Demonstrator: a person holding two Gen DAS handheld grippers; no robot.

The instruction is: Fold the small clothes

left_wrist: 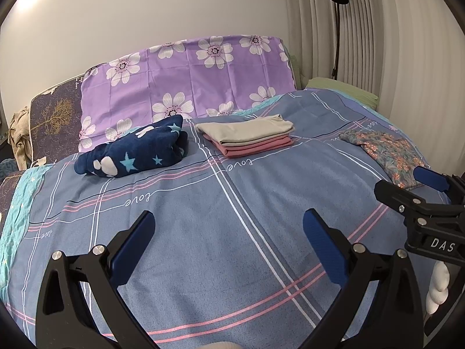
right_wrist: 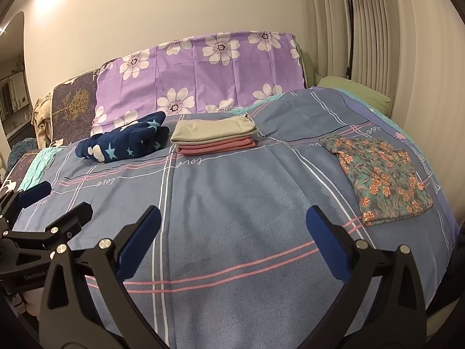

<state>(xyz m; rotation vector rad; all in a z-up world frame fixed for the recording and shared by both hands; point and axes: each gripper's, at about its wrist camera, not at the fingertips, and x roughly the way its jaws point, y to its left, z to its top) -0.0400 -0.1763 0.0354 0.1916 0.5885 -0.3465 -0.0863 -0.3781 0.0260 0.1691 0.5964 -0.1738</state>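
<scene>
Nearest to the cameras, the left gripper (left_wrist: 228,244) and the right gripper (right_wrist: 234,240) are hovering side by side over the bare middle of the blue plaid bedspread (right_wrist: 232,192), both with jaws wide apart and holding nothing. It seems that a pause between two garments is happening: no cloth is lying under the fingers, so the next piece is not yet taken. Further out, at about 2 o'clock in the right wrist view, the floral garment (right_wrist: 380,177) is lying flat, folded at least once into a rough rectangle with a thick edge on its near side. I am judging that it is the next thing to fold; for this both grippers need to travel to the right and pinch its near corners. Beyond, at 12 o'clock, the grey and pink stack (right_wrist: 213,136) is sitting neatly folded, and at 11 o'clock the navy star fleece (right_wrist: 125,141) is resting as a looser bundle before the purple flower pillow (right_wrist: 200,72).
</scene>
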